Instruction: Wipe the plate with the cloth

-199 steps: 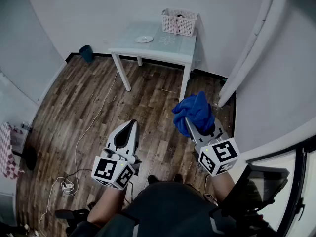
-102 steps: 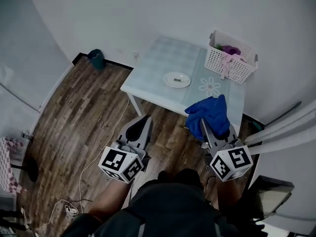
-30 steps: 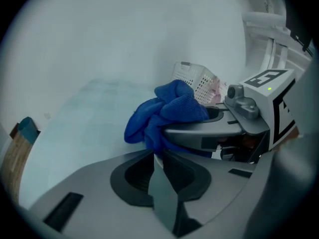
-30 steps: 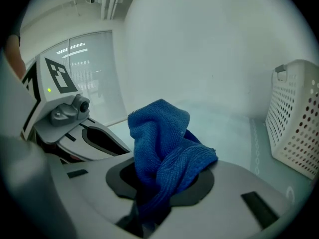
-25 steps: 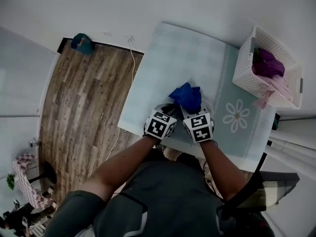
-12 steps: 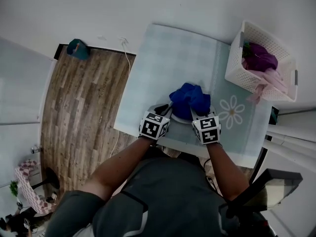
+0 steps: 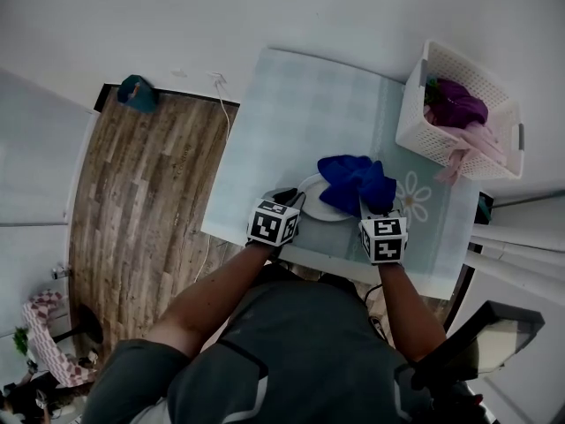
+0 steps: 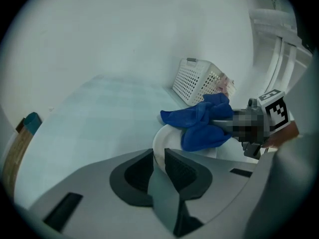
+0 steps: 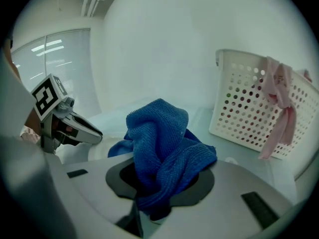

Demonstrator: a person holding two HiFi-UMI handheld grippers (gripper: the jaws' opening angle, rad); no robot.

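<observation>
At the near edge of the bench [image 7: 300,104], the left claw [image 7: 288,200] is pinching the rim of the white plate [image 7: 311,203], its jaws closed on the edge and steadying it. The right claw [image 7: 374,208] is clamping the bunched blue cloth [image 7: 353,182], which is lying over the plate's right side. Wiping is apparently under way, not finished: the left part is showing bare, and it probably remains to be wiped.
</observation>
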